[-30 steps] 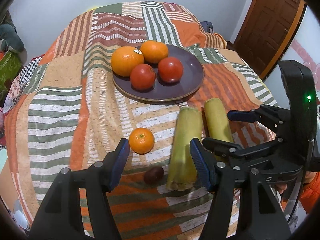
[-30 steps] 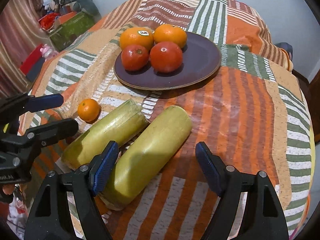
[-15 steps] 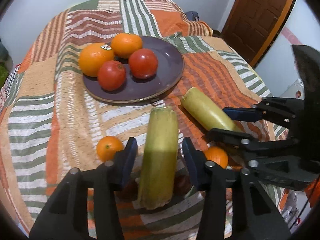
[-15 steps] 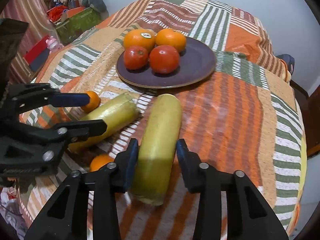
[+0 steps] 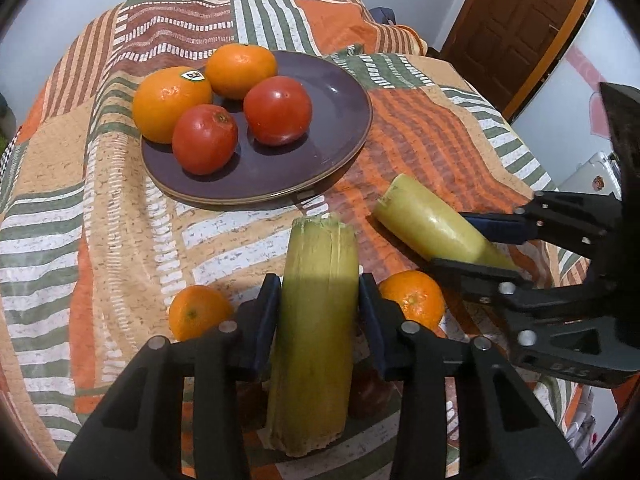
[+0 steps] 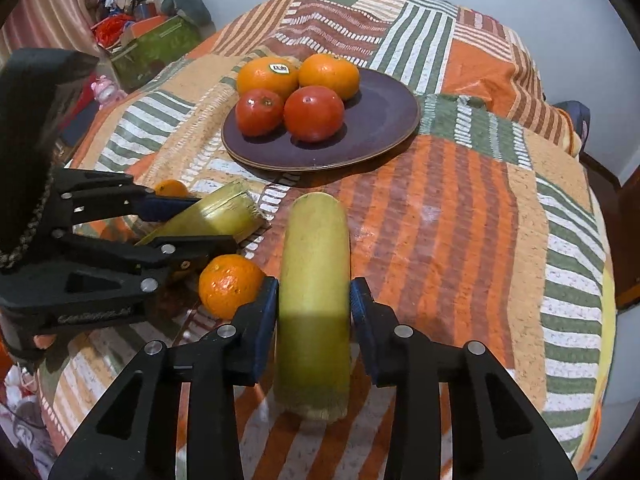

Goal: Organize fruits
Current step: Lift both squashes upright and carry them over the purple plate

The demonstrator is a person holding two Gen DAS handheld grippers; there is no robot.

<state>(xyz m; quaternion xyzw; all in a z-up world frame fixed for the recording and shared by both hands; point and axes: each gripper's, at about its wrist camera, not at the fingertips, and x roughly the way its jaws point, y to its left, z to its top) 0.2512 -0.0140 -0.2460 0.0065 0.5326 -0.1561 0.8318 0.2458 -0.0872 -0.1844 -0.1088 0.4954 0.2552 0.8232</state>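
My left gripper [image 5: 318, 308] is shut on a ridged yellow-green stalk piece [image 5: 316, 320] and holds it above the cloth. My right gripper [image 6: 314, 304] is shut on a smooth yellow-green piece [image 6: 314, 280], also lifted; it shows in the left wrist view [image 5: 432, 226] too. A purple plate [image 5: 340, 92] holds two oranges [image 5: 172, 102] and two red tomatoes [image 5: 278, 110]. Two small mandarins lie on the cloth, one left of the ridged piece [image 5: 196, 312] and one between the grippers [image 5: 414, 298]. Small dark fruits [image 5: 368, 392] lie under the left gripper, mostly hidden.
A striped patchwork cloth [image 6: 460, 220] covers the rounded table. A brown door [image 5: 516, 12] stands at the back right. Boxes and clutter [image 6: 152, 40] sit on the floor to the left of the table.
Both grippers closed from wide open onto the two yellow-green pieces and lifted them. A second mandarin that lay hidden between the pieces came into sight.
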